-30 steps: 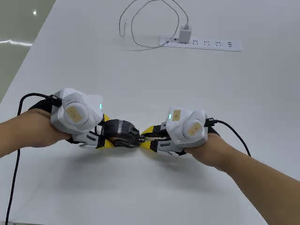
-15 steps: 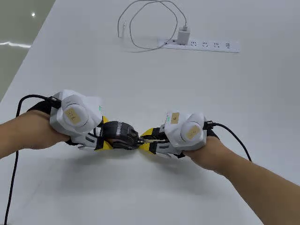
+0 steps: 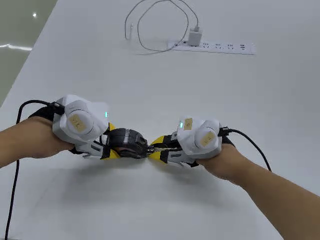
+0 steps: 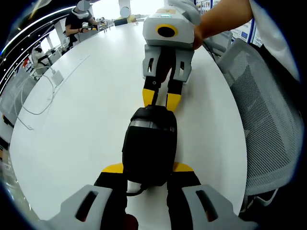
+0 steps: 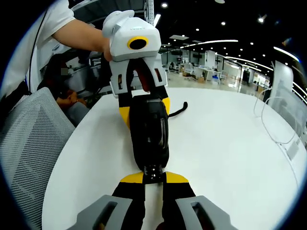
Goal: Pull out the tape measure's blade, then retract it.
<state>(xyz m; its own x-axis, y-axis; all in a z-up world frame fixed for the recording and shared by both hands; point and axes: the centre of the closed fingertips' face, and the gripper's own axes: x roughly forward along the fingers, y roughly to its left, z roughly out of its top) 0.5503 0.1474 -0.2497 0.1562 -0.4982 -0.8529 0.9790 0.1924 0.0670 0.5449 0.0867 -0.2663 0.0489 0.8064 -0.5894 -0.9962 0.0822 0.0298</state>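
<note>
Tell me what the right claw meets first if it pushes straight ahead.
The tape measure, directly ahead: the right claw is shut on its blade tip. Beyond it, the left claw holds the case.

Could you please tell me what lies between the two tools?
In the head view, the black tape measure: left tool grips its case, right tool pinches its tip.

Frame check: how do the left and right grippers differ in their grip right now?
The left gripper clamps the case, jaws spread wide around it; the right gripper pinches only the blade hook, jaws nearly together. The left holds the case's rear end, the right its mouth end. Both have yellow tips, are shut, and face each other low over the table.
</note>
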